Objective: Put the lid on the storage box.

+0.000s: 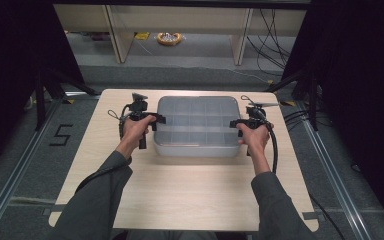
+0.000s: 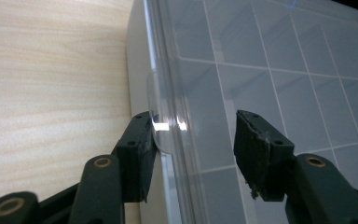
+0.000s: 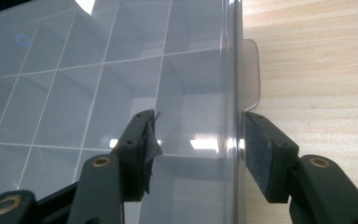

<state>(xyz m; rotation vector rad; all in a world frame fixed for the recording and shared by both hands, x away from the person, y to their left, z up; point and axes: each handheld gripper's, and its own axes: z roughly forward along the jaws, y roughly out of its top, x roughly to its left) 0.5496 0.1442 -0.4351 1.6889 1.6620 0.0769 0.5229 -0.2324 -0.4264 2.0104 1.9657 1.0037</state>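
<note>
the clear compartment box point(image 1: 196, 126) is sitting mid-table point(image 1: 190, 195), with bare wood lying all around it. the left gripper point(image 2: 196, 144) and right gripper point(image 3: 196, 149) are each straddling a side rim, jaws spread, not clamping.

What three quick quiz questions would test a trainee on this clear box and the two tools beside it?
1. True or false: the lid of the clear divided box is lifted off and lies on the wooden table.
2. Which part of the box does the left tool straddle? A: a corner. B: the side rim at the small tab. C: the middle of the lid.
3. Fill the gap: the jaws of the right tool stand ____ around the box's edge, not yet pressed together.

Key: 1 false, the lid sits on the box. 2 B. 3 open.
</note>
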